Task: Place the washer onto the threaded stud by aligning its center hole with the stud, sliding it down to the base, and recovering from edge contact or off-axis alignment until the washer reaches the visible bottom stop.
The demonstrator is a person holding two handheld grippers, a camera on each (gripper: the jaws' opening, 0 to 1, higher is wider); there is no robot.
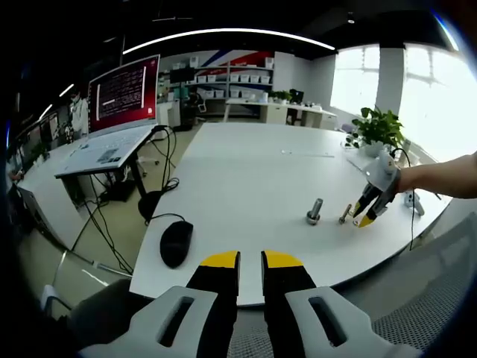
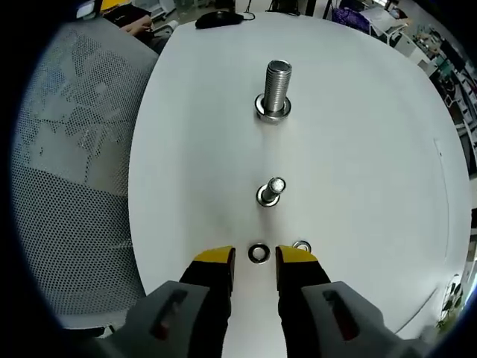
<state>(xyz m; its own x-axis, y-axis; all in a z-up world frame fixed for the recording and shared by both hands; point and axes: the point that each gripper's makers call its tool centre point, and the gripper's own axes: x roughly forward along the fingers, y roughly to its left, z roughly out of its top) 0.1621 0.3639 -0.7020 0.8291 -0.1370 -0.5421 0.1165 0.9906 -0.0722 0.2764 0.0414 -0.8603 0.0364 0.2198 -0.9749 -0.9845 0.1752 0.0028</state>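
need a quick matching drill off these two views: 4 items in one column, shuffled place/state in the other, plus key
Items
1. large threaded stud
2. small bolt
3. washer
4. mouse

Place or state
A. flat on the table between the right gripper's open jaws
B. upright, farthest from the right gripper, collar at its base
C. black, near the table edge, ahead of the left gripper
D. between the washer and the large stud

Pairs: 1-B, 2-D, 3-A, 4-C

Black mouse (image 1: 176, 243), open laptop (image 1: 119, 112), potted plant (image 1: 377, 128), mesh chair (image 2: 67, 186).
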